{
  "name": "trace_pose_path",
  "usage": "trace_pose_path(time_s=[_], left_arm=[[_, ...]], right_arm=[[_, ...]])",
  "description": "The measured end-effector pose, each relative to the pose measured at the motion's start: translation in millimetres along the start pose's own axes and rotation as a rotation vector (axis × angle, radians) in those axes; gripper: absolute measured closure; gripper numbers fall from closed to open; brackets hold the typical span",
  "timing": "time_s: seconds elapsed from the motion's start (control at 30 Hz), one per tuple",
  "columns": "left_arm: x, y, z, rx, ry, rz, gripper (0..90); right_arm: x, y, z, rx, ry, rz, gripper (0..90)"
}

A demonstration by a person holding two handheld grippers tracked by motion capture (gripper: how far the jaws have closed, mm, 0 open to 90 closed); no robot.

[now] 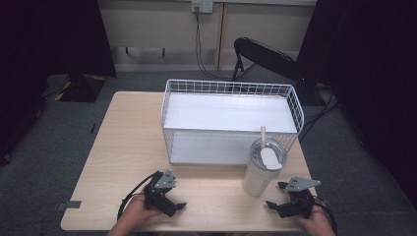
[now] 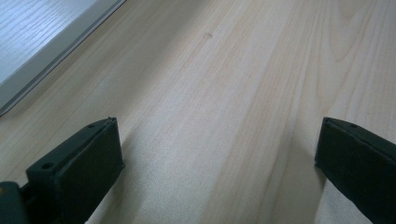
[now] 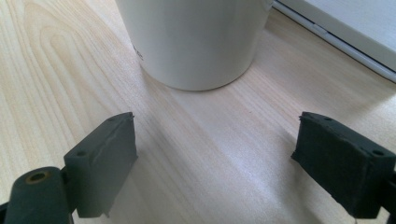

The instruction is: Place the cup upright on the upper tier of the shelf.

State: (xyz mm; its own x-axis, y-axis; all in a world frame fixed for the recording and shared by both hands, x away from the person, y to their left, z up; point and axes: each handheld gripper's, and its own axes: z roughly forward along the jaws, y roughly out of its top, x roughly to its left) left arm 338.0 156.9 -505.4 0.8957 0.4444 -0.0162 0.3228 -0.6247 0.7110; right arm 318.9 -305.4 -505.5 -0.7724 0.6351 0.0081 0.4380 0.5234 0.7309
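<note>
A white tumbler (image 1: 260,169) with a clear lid and a straw stands upright on the wooden table (image 1: 128,147), just in front of the wire basket (image 1: 231,120). My right gripper (image 1: 276,195) rests open near the table's front right edge, a little right of the tumbler; in the right gripper view the tumbler's base (image 3: 196,42) stands just beyond the wide-apart jaws. Near the front edge at the left, my left gripper (image 1: 174,194) is open over bare wood, its jaws spread with nothing between them (image 2: 219,154).
The white wire basket has a white board bottom, whose edge (image 2: 42,70) shows in the left gripper view. A black chair (image 1: 265,56) stands behind the table. Grey carpet surrounds the table.
</note>
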Motion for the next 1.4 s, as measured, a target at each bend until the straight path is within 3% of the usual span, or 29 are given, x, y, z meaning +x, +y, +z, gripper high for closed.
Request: trace_pose_path(time_s=[0.37, 0.5, 0.6, 0.97, 1.23, 1.4], left_arm=[[0.0, 0.0, 0.0, -0.001, 0.0, 0.0, 0.0], [0.0, 0.0, 0.0, 0.0, 0.0, 0.0, 0.0], [0.0, 0.0, 0.0, -0.001, 0.0, 0.0, 0.0], [0.0, 0.0, 0.1, -0.001, 0.0, 0.0, 0.0], [0.0, 0.0, 0.0, -0.001, 0.001, 0.0, 0.0], [0.0, 0.0, 0.1, -0.001, 0.001, 0.0, 0.0]], right_arm=[[-0.7, 2.4, 0.2, 0.014, -0.014, 0.016, 12.6], [-0.4, 6.2, -2.4, 0.046, -0.003, -0.002, 15.6], [0.5, 7.8, -5.4, 0.041, 0.01, -0.008, 16.5], [2.7, 20.4, -26.8, -0.071, 0.048, 0.002, 14.1], [4.4, 28.6, -35.6, -0.153, 0.054, 0.018, 13.7], [5.3, 34.1, -39.9, -0.192, 0.033, 0.014, 13.6]])
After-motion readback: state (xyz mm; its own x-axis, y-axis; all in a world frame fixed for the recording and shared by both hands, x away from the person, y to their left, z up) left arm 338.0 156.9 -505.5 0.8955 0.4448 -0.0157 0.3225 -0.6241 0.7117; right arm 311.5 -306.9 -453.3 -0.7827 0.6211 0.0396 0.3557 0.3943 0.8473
